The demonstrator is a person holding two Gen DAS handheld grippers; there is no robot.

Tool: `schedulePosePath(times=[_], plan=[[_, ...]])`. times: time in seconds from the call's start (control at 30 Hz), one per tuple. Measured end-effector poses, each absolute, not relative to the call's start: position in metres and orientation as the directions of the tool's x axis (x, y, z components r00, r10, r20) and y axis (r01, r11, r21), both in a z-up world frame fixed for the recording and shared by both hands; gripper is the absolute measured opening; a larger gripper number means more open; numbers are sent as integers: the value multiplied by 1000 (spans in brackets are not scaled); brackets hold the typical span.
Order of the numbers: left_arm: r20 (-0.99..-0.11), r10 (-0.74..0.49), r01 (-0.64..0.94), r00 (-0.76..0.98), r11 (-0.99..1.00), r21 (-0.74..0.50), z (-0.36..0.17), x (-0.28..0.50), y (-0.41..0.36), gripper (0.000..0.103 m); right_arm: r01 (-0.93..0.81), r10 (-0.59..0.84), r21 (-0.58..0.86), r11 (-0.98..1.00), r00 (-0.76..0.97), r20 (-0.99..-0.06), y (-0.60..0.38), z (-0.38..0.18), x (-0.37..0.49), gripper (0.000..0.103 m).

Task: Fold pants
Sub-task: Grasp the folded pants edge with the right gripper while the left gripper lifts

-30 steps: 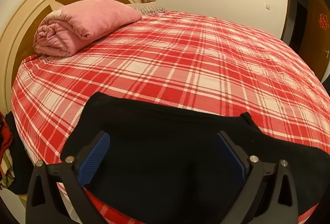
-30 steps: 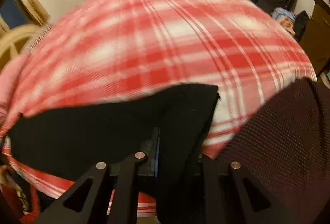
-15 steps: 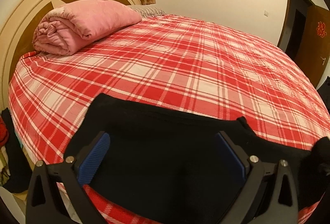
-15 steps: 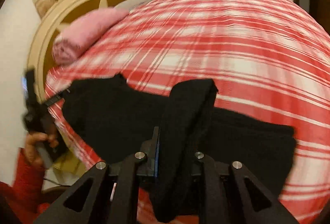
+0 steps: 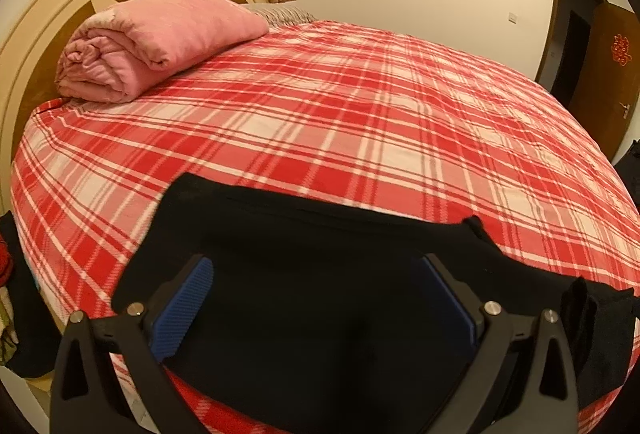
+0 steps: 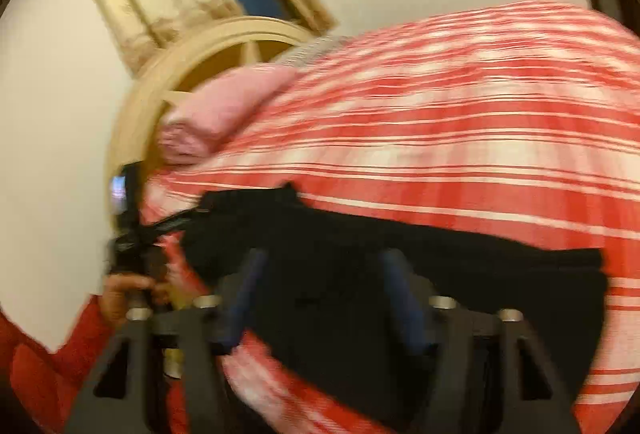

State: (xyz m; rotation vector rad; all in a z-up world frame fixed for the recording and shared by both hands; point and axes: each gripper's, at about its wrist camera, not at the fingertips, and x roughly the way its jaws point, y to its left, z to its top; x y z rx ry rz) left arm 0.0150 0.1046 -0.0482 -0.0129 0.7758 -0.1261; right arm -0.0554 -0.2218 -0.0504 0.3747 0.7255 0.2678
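pants [image 5: 320,294] folded along near bed [image 5: 360,122] edge | our left gripper [image 5: 316,306] wide, hovering | our right gripper [image 6: 324,294] just opened, empty, fold laid

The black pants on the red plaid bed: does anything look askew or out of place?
Mostly tidy. The black pants lie flat near the edge of the red plaid bed, but one small corner on the far edge sticks up.

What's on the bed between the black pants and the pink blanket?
Only bare plaid sheet between black pants and pink blanket, clearest in the left wrist view.
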Motion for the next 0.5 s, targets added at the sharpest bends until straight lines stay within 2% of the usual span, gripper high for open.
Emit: schedulePosePath(times=[0.1, 0.27, 0.4, 0.5], plan=[[-706, -137, 136, 695, 989, -58, -52, 14, 94, 103, -141, 403, 427, 893, 672, -622, -204, -67, -43, 19], [-700, -152, 178, 698, 983, -35, -48, 6, 81, 103, -124, 360, 369, 921, 630, -688, -170, -96, 2, 19], [-699, -177, 199, 693, 979, -50, -46, 2, 77, 103, -102, 325, 358, 928, 690, -647, -169, -98, 13, 19], [-695, -201, 232, 690, 971, -50, -44, -2, 68, 103, -95, 388, 452, 887, 683, -619, -187, -88, 10, 19]])
